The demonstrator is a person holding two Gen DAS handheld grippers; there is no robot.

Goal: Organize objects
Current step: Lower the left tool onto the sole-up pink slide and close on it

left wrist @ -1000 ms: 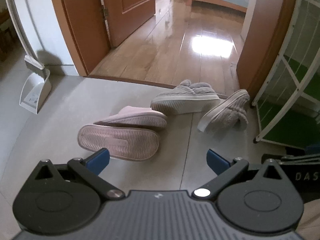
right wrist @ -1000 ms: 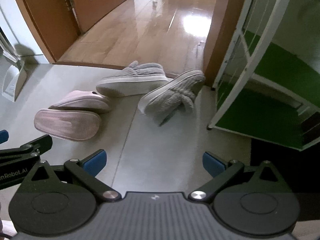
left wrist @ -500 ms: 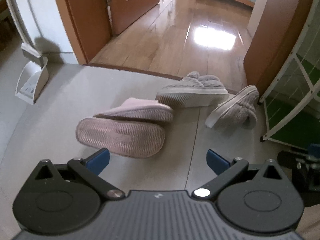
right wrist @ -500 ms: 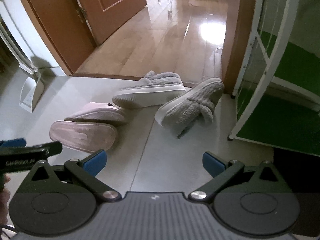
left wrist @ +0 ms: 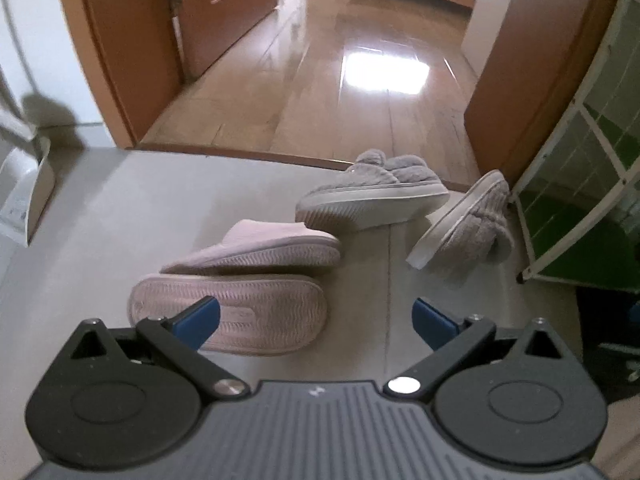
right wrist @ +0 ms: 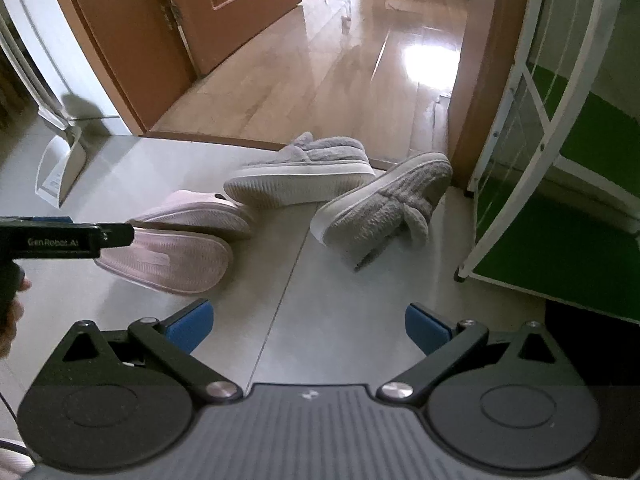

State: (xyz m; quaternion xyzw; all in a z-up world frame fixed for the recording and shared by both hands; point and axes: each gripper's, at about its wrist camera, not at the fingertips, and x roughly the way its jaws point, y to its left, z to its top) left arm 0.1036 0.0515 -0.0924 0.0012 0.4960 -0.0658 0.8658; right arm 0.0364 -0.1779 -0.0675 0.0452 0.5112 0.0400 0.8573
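Grey tile floor [left wrist: 120, 216] by doorway: two pink slippers [left wrist: 228, 316], one sole-up; two grey fuzzy slippers [right wrist: 304, 172] tipped behind them. Left gripper [left wrist: 316, 320] low, just short of upturned pink sole, jaws wide, empty. Right gripper [right wrist: 306, 326] likewise wide, empty, over bare tile.

Two pink slippers [left wrist: 228, 320] on grey floor tile: one tipped sole-outward, one [left wrist: 256, 248] upright behind, touching. Two grey fluffy slippers: one [left wrist: 376, 196] on edge by the threshold, one [left wrist: 468, 228] tilted beside it.
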